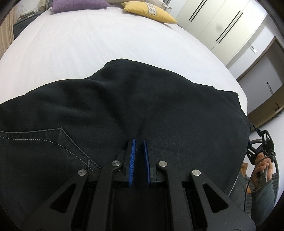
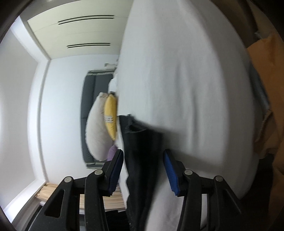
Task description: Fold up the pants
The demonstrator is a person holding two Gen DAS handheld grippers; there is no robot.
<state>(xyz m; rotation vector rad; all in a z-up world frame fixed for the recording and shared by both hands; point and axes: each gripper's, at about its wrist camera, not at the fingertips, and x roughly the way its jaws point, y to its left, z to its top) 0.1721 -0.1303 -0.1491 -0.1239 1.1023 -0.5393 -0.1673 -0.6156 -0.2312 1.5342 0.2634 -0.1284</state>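
Dark denim pants (image 1: 124, 110) lie spread on the white bed (image 1: 88, 44), with a stitched pocket at the left. My left gripper (image 1: 139, 142) hovers low over the fabric near the front edge; its blue pads stand a narrow gap apart with nothing between them. In the right wrist view, which is rolled sideways and blurred, my right gripper (image 2: 142, 156) is open wide, and the edge of the pants (image 2: 142, 151) lies between its fingers without being clamped. The right gripper also shows at the far right of the left wrist view (image 1: 262, 142), held in a hand.
A yellow pillow (image 1: 150, 10) and a purple pillow (image 1: 78, 5) lie at the far end of the bed. White wardrobe doors (image 1: 221, 23) stand to the right. A cream pillow (image 2: 96, 128) and a grey headboard (image 2: 88, 99) show in the right wrist view.
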